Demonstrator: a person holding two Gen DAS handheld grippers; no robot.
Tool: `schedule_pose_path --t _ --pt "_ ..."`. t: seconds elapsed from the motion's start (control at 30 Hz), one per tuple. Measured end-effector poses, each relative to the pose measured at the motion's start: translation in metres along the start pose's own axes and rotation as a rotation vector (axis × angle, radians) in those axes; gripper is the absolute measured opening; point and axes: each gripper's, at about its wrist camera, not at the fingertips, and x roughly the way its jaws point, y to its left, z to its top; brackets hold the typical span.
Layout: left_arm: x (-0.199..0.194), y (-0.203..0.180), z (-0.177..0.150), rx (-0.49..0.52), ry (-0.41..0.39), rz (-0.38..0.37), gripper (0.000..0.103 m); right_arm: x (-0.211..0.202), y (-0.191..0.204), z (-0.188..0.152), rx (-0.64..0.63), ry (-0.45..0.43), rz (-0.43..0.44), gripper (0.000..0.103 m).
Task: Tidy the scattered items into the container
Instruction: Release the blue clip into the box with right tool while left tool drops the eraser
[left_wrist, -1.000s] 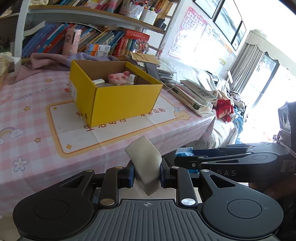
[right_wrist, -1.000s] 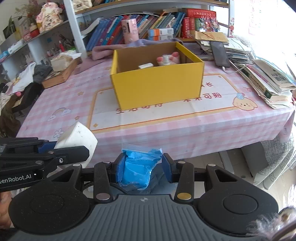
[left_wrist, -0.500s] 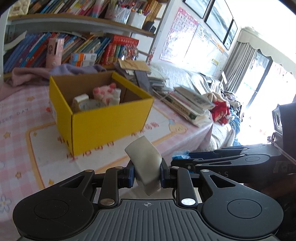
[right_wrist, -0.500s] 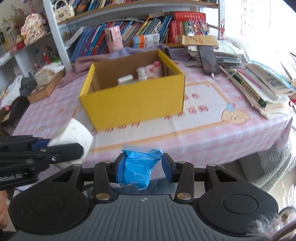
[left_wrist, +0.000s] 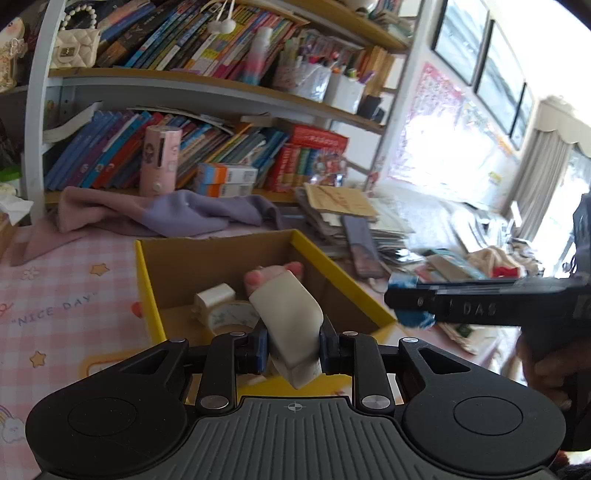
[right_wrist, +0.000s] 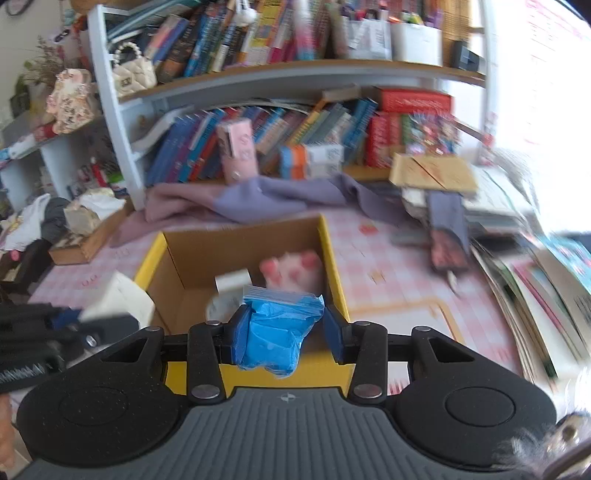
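Note:
The yellow cardboard box (left_wrist: 146, 280) (right_wrist: 334, 266) stands open on the pink checked table. Inside lie a pink plush toy (right_wrist: 295, 271), a white block (left_wrist: 214, 297) and a tape roll (left_wrist: 231, 314). My left gripper (left_wrist: 291, 349) is shut on a white wedge-shaped object (left_wrist: 290, 317), held over the box's near edge. My right gripper (right_wrist: 282, 332) is shut on a blue plastic bag (right_wrist: 277, 332), also just above the box's near wall. The right gripper shows from the side in the left wrist view (left_wrist: 413, 301), over the box's right corner.
A purple and pink cloth (left_wrist: 166, 214) lies behind the box. A pink cylinder (left_wrist: 160, 164) and bookshelves (left_wrist: 207, 85) stand at the back. Stacked books and papers with a phone (right_wrist: 448, 232) fill the table's right side. A wooden tray (right_wrist: 88, 236) sits at the left.
Both grippers moved forward and up from below the table edge to just over the box's near wall, each still holding its item. The box now fills the view's centre.

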Motion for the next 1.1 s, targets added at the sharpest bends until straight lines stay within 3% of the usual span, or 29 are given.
schedule_pose_path --t 0.3,0.67,0.7,0.8,0.83,1.1 --pt "0.055 -0.002 0.007 0.012 0.118 0.16 0.024 0.079 0.0 0.043 -0.077 -0.011 0.154 0.04" --pt "0.071 -0.011 0.003 0.01 0.194 0.255 0.028 0.14 0.016 0.041 -0.101 0.103 0.298 0.041" --pt "0.071 -0.012 0.004 0.013 0.196 0.27 0.035 0.141 0.016 0.041 -0.102 0.104 0.303 0.042" --pt "0.068 -0.017 0.007 0.031 0.179 0.324 0.084 0.141 0.015 0.042 -0.106 0.098 0.334 0.061" --pt "0.065 -0.02 0.008 0.04 0.159 0.339 0.089 0.14 0.015 0.043 -0.108 0.091 0.345 0.062" --pt "0.04 -0.024 0.016 0.029 0.08 0.396 0.095 0.119 0.005 0.047 -0.096 0.047 0.331 0.064"
